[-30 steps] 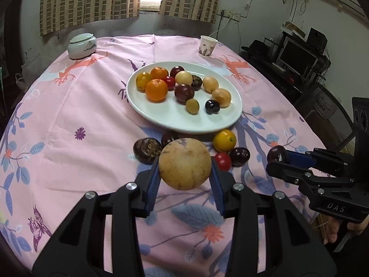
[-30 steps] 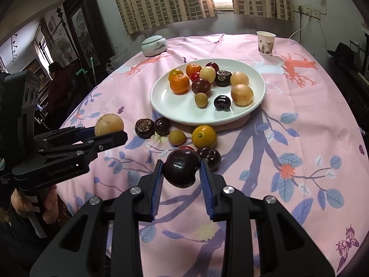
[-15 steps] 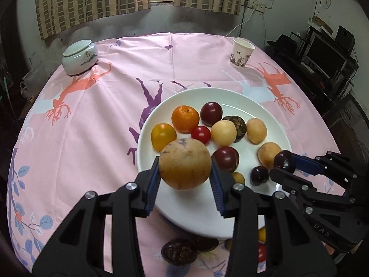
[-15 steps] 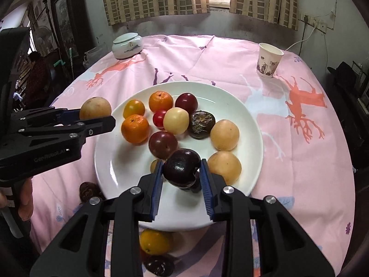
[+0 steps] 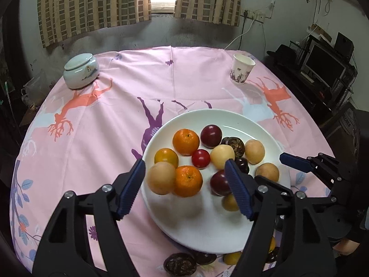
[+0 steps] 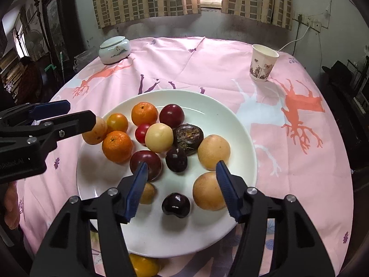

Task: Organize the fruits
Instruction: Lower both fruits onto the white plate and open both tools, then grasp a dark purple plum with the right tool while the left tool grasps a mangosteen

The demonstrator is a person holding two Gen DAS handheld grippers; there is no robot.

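The round white ceramic plate (image 6: 244, 138) is crowded with fruit across its far half; its near part lies bare. Beyond the plate, open pink cloth reaches a patterned paper cup (image 6: 263, 65) and a pale lidded jar (image 6: 114, 49).

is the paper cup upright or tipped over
Upright: the paper cup stands on its base on the pink tablecloth, its open mouth facing up.

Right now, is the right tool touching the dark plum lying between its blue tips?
Apart. The right wrist view shows the right tool open, with white plate visible on both sides of the dark plum.
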